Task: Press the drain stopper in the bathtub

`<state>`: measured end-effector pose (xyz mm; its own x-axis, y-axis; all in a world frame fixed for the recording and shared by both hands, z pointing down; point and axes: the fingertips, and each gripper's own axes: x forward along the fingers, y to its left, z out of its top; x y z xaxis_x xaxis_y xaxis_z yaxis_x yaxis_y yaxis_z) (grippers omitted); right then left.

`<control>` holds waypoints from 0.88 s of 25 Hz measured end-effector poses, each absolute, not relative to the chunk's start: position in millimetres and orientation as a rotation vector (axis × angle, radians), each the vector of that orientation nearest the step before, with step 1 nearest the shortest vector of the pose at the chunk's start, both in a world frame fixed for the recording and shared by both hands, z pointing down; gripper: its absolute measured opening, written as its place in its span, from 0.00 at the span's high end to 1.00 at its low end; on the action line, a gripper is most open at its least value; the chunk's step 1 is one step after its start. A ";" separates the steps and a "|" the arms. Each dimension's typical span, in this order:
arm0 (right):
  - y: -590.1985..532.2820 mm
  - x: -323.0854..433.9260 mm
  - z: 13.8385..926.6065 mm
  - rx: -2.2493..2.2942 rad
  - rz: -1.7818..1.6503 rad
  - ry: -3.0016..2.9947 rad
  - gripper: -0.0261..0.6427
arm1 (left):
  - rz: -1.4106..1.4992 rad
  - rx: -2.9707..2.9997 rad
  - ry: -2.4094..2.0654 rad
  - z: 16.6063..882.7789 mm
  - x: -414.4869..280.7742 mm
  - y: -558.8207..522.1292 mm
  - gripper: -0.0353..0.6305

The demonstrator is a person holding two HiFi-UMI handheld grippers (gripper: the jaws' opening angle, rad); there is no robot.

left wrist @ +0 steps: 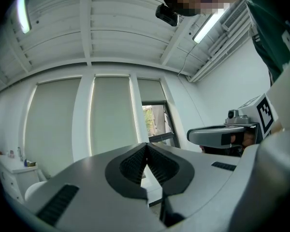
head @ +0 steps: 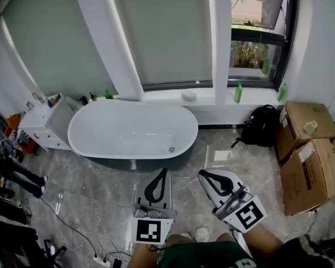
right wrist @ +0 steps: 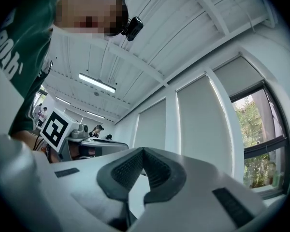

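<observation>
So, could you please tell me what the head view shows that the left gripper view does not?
Only the head view shows the drain stopper inside the bathtub, the black backpack and the cardboard boxes. Only the left gripper view shows the ceiling and its strip light. Both show the left gripper and right gripper, jaws shut and empty, plus the blinds.

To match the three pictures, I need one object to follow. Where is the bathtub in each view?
Head view: the bathtub is in the centre of the picture.
Left gripper view: low left, only a bit of white rim, probably the bathtub.
Right gripper view: not in it.
Shared landmark: the uncovered window.
</observation>
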<state>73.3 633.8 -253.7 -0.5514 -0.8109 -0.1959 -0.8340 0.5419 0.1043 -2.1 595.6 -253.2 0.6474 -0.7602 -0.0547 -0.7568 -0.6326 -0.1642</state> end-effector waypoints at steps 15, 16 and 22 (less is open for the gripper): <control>658.7 113.8 -257.8 -1.427 0.257 2.602 0.94 | -0.053 -2.672 1.246 -261.3 27.2 613.4 0.94; 658.0 114.5 -262.8 -1.415 0.280 2.590 0.94 | -0.050 -2.672 1.240 -263.3 29.4 612.0 0.94; 664.1 118.5 -260.8 -1.435 0.250 2.582 0.94 | -0.052 -2.700 1.175 -265.9 50.1 615.8 0.94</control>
